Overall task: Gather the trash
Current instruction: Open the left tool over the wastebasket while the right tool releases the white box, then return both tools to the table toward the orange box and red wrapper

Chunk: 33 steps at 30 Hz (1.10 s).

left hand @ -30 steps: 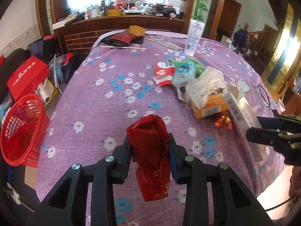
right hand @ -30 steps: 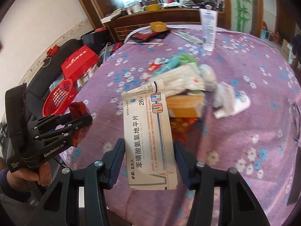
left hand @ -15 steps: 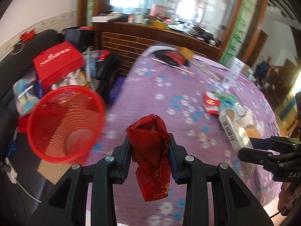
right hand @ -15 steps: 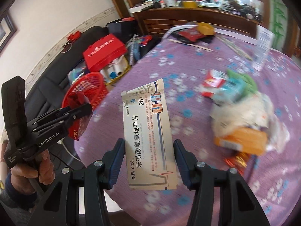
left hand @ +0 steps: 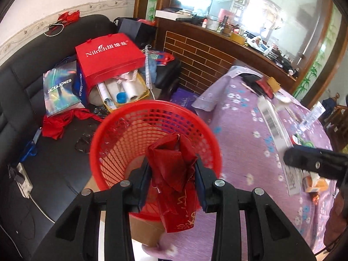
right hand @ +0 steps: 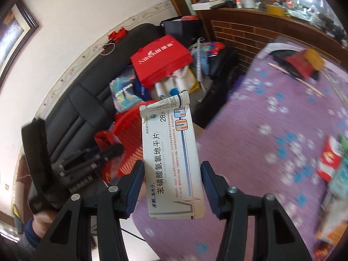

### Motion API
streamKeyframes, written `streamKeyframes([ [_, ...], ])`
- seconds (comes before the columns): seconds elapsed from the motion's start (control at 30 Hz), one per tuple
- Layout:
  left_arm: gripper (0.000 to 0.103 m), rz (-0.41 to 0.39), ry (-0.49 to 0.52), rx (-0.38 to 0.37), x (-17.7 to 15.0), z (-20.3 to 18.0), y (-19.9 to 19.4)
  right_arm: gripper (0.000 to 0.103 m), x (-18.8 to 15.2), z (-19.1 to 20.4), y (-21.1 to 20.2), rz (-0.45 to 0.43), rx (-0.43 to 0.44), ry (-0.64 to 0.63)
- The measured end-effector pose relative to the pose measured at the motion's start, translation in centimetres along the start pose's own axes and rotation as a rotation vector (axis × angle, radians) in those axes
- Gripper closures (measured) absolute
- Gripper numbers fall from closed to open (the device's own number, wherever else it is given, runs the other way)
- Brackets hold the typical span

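Observation:
My left gripper is shut on a crumpled red wrapper and holds it over the open mouth of a red mesh basket beside the table. My right gripper is shut on a long white medicine box, held upright above the table's left edge. In the right wrist view the left gripper and its red wrapper hang just left of the box, in front of the basket. From the left wrist view, the right gripper and the box are at the right.
The table wears a purple flowered cloth, with more wrappers and cartons at its right. A black sofa behind the basket carries a red gift bag and other bags. A cardboard box sits under the basket. A brick-fronted counter stands behind.
Both grippers have swung left, away from the trash pile on the table and toward the basket. The red wrapper now hangs over the basket's mouth. Both grips are unchanged.

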<state>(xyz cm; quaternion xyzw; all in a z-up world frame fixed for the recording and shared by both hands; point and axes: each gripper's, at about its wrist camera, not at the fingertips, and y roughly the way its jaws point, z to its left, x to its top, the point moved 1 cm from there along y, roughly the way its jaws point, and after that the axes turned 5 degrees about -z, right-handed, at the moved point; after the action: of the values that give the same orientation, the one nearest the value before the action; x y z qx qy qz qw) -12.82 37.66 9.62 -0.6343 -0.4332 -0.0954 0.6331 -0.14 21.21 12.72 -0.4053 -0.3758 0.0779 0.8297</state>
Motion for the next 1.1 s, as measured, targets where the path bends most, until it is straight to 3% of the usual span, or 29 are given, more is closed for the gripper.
streamKeyframes([
  [0.13,0.059,0.004,-0.005,0.012,0.6,2.0,0.9,0.043,2.2,1.4,3.3,0.02,0.034,0.01],
  [0.2,0.041,-0.003,-0.016,0.018,0.8,2.7,0.9,0.039,3.2,1.9,4.6,0.013,0.045,0.016],
  [0.23,0.039,-0.011,-0.024,0.018,0.9,3.1,0.7,0.037,3.6,2.0,5.1,0.012,0.041,0.019],
  [0.43,0.039,-0.041,-0.018,-0.005,0.5,2.5,-0.6,0.035,2.8,1.4,3.2,-0.036,0.02,0.037],
  [0.63,0.039,-0.009,0.055,-0.117,-1.7,-2.6,-0.8,0.034,-2.5,-1.9,-0.3,-0.028,-0.035,0.087],
  [0.83,0.039,0.062,0.196,-0.221,-4.9,-10.3,0.0,0.034,-8.4,-7.6,-4.2,-0.027,-0.104,0.24],
  [1.1,0.039,0.103,0.35,-0.337,-8.1,-20.0,-0.7,0.034,-15.3,-15.9,-13.3,-0.132,-0.241,0.463],
])
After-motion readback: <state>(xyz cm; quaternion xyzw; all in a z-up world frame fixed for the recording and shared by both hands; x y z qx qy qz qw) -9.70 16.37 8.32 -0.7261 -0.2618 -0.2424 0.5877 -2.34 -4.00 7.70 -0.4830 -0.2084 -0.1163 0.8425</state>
